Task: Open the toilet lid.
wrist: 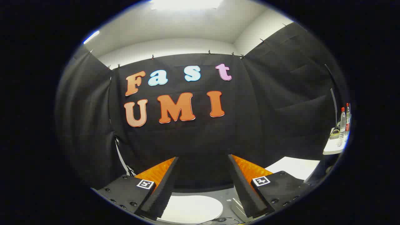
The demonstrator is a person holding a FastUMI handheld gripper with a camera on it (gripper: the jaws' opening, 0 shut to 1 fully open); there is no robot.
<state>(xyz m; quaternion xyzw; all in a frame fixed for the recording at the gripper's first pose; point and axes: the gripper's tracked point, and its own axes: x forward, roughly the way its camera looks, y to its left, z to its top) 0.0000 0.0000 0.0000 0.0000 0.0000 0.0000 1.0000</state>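
White, round toilet lid (191, 208) lies low in the frame, between and below the claw (203, 162) fingers, spread apart and empty. Two clear red-capped bottles (343, 125) stand far right, labels unreadable.

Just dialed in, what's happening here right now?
A person is holding the gripper up in the booth, pointed mostly at the black cloth wall. Its jaws stand wide apart with nothing between them. Low down, under and between the fingers, the white toilet lid shows, lying flat and seemingly closed; the gripper is not touching it. Off to the side, a small white table carries two water bottles. So the lid-opening has not begun; the approach downward is yet to come.
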